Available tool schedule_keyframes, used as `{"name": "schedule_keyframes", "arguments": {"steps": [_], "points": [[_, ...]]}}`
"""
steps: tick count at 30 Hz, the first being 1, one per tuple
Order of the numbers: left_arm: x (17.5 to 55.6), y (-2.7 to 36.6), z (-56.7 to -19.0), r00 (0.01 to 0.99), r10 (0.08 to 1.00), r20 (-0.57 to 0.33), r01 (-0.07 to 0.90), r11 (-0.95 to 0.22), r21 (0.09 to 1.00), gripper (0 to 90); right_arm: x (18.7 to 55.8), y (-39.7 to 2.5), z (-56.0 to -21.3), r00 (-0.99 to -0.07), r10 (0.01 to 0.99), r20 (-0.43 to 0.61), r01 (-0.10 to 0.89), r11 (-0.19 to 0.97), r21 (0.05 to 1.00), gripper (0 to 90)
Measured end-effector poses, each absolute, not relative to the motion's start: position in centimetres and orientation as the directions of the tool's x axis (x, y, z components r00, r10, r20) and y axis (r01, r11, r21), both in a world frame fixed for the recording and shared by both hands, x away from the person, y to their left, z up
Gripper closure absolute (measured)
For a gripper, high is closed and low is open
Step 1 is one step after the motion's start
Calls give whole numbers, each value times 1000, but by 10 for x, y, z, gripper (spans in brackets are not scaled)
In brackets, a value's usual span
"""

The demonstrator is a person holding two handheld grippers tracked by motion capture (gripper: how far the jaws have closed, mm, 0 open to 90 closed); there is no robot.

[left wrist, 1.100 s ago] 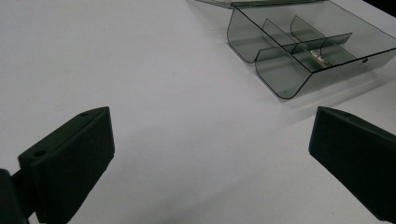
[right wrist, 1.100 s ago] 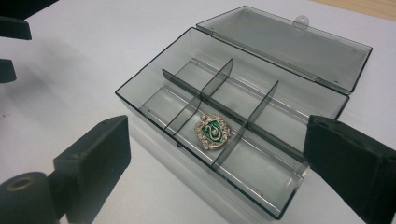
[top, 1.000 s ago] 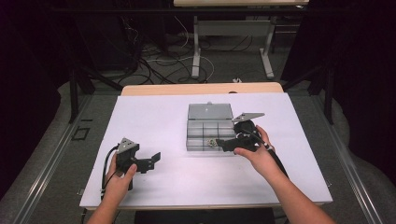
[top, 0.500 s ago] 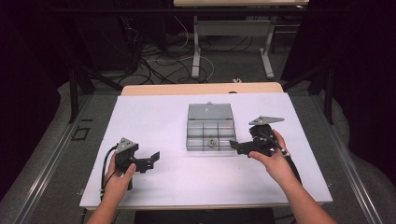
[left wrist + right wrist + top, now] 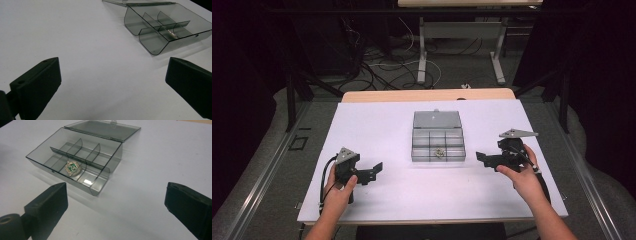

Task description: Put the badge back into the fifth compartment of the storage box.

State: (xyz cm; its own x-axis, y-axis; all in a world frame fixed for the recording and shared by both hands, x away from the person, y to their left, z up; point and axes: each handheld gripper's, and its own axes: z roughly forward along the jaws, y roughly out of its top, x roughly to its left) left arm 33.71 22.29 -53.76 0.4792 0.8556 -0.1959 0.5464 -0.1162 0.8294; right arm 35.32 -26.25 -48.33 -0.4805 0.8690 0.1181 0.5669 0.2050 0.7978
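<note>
Grippers at rest on either side of an open compartment box, read from left to right. Left gripper, held in the person's left hand near the front left of the white table: jaws spread wide apart, holding and touching nothing, pointing right and slightly away toward the box. Clear box at the middle of the table, well apart from both grippers: its long axis runs left to right across the table, the lid is folded back flat on the far side, and its dividers form two rows of compartments. Small green and silver badge lying in the middle compartment of the near row. Right gripper, held in the person's right hand near the right edge of the table: jaws likewise wide apart and empty, pointing left toward the box's near right corner.
</note>
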Motion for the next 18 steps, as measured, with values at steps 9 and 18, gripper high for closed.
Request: {"name": "schedule_keyframes", "arguments": {"steps": [9, 18], "points": [[337, 224, -538, 476, 856, -199, 549, -113, 828, 3, 352, -283, -500, -425, 894, 144, 585, 150, 797, 52], [337, 224, -538, 477, 856, -199, 550, -113, 828, 3, 352, -298, -517, -383, 908, 171, 599, 103, 794, 57]]}}
